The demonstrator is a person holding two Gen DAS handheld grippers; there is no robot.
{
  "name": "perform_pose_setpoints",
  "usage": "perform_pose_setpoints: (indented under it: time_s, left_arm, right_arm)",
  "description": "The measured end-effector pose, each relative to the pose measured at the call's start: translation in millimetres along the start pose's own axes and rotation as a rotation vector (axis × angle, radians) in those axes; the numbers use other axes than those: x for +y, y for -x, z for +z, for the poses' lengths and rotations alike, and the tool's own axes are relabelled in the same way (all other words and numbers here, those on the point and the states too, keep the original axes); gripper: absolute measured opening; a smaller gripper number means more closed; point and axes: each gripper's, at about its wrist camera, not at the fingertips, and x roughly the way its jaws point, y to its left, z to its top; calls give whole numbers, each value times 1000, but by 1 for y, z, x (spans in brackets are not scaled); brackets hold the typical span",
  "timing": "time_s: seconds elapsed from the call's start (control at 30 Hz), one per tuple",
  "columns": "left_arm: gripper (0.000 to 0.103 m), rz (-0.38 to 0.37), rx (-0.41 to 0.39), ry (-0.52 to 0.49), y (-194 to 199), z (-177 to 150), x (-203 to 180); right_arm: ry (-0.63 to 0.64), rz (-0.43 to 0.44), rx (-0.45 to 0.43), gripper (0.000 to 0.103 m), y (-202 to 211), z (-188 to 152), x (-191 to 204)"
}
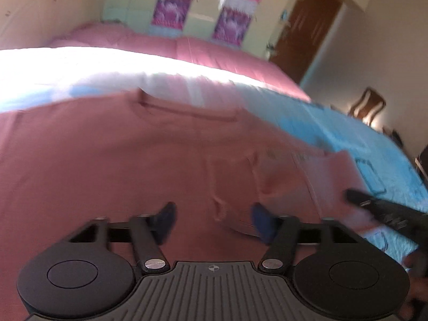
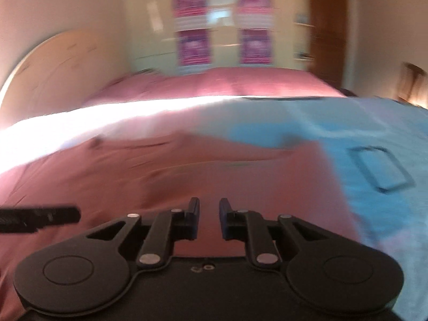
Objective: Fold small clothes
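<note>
Left gripper (image 1: pixel 214 220) parted, pink shirt (image 1: pixel 133 160), writing unreadable

Bed: you have a bed (image 2: pixel 227 83) in front of you, spread with a dusky pink cover.
Blue sheet: a light blue sheet (image 2: pixel 374 139) lies over the near right part of it.
Light: a bright band of sunlight (image 1: pixel 67 64) crosses the bed from your left.
Headboard: a pale curved headboard (image 2: pixel 53 64) stands at the left end.
Wardrobe: facing you, a cream wardrobe (image 2: pixel 222 26) carries four purple panels.
Door: a brown wooden door (image 1: pixel 305 26) stands to its right.
Chair: a wooden chair (image 1: pixel 367 104) stands by the right wall, lit warmly.
Walls: plain and pale.
</note>
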Motion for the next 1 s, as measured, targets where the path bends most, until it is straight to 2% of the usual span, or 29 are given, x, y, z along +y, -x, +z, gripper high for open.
perform_pose_setpoints:
  time_s: [0.03, 0.13, 0.17, 0.2, 0.23, 0.27, 0.43, 0.57, 0.63, 0.7, 0.77, 0.97, 1.0]
  left_arm:
    - [60, 22, 18, -2, -9, 1, -7]
    - [60, -16, 39, 29, -26, 3, -17]
    - [56, -23, 43, 31, -31, 3, -20]
    - [46, -19, 42, 28, -36, 2, -23]
    - [17, -15, 42, 24, -41, 3, -26]
    - [6, -18, 36, 28, -43, 4, -27]
    - [6, -3, -107, -11, -1, 9, -28]
    - [6, 60, -206, -15, 40, 13, -4]
    - [5, 120, -238, -21, 54, 10, 15]
    - [5, 158, -219, 8, 55, 5, 36]
    - [5, 163, -192, 37, 51, 0, 50]
    - [6, 169, -166, 41, 37, -9, 54]
    - [6, 160, -150, 43, 33, -10, 56]
  right_arm:
    - [-26, -37, -7, 16, 6, -1, -12]
    - [-103, -136, -34, 18, 24, -8, -54]
    - [-130, -165, -37, 18, 25, -11, -64]
    - [-158, -188, -35, 18, 27, -12, -75]
    - [-184, -201, -29, 18, 25, -14, -83]
    - [-205, -212, -21, 18, 26, -17, -91]
    - [-260, -248, -16, 18, 32, -23, -110]
    - [-251, -234, -12, 18, 27, -19, -108]
    - [-236, -216, -11, 19, 20, -13, -102]
    - [-216, -193, -4, 20, 9, -6, -97]
    - [-204, -173, 11, 20, 5, -6, -91]
    - [-155, -102, 82, 21, -11, -14, -73]
    - [-138, -89, 118, 20, -17, -17, -69]
